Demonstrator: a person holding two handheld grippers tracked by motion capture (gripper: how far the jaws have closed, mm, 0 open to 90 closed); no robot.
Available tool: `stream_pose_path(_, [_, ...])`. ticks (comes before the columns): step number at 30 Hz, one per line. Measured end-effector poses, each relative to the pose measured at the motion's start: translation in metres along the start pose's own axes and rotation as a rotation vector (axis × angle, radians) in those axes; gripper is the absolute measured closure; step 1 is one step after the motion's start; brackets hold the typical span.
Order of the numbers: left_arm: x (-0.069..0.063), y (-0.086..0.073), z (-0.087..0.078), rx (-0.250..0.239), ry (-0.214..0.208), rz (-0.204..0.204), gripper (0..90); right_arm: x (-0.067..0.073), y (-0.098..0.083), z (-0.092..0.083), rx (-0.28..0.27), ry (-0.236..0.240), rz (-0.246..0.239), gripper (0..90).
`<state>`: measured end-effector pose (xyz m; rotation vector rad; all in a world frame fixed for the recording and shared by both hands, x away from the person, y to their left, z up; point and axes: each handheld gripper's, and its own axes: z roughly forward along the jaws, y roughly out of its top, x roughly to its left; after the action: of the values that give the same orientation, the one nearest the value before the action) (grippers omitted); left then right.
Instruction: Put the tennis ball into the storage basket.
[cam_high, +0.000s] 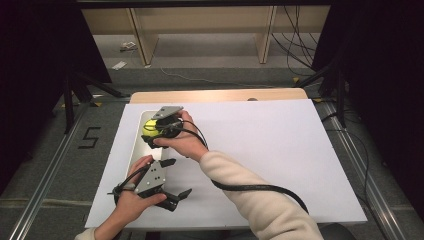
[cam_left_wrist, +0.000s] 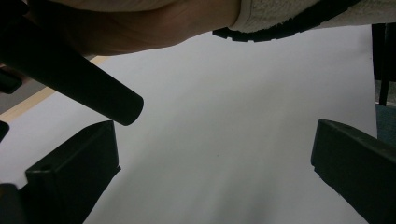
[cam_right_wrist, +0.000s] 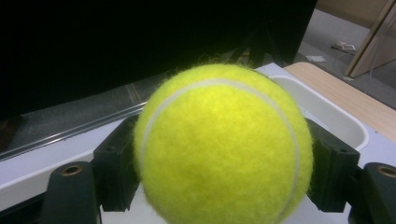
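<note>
At the far left of the white sheet (cam_high: 260, 165) lies a long white tray (cam_high: 134, 150), its length running away from the person. The ball (cam_high: 149, 128) hangs over the far part of that tray, clamped in the right gripper (cam_high: 156, 131), which the right hand has carried across to this side. In the right gripper view the ball (cam_right_wrist: 223, 144) sits squarely between the two black pads (cam_right_wrist: 332, 170), which press its felt on both sides, so the grip looks firm and centred. The tray's rim (cam_right_wrist: 327, 109) shows just behind and below the ball, which suggests it is held above the tray rather than resting in it; whether it touches the floor of the tray I cannot tell. My guess is that the ball is either being set into the tray or lifted from it.

Nearer the person and slightly to the right, the left gripper (cam_high: 176, 196) rests low over the bare sheet beside the tray's near end, its jaws standing wide apart with nothing between them. It seems parked there to stay clear of the working hand. In the left gripper view the right sleeve (cam_left_wrist: 299, 14) passes overhead, with its cable (cam_left_wrist: 280, 30) trailing along it
</note>
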<state>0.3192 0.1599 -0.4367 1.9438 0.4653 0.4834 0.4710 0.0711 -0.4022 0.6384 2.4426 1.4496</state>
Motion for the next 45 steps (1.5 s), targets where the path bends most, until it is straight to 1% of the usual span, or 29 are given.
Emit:
stream_pose_path(5, [-0.001,0.0,0.0,0.004,-0.002,0.008,0.4,0.0,0.0,0.002,0.002,0.004,0.002,26.1])
stream_pose_path(12, [-0.001,0.0,0.0,0.006,-0.006,0.006,0.4,0.0,0.0,0.004,0.009,0.007,0.006,26.1])
stream_pose_path(21, [-0.001,0.0,0.0,0.006,-0.006,0.006,0.4,0.003,0.003,0.008,0.012,0.015,-0.004,26.0])
stream_pose_path(45, [-0.001,0.0,0.001,0.007,-0.008,0.009,0.4,0.005,-0.001,0.021,0.038,0.029,-0.011,26.0])
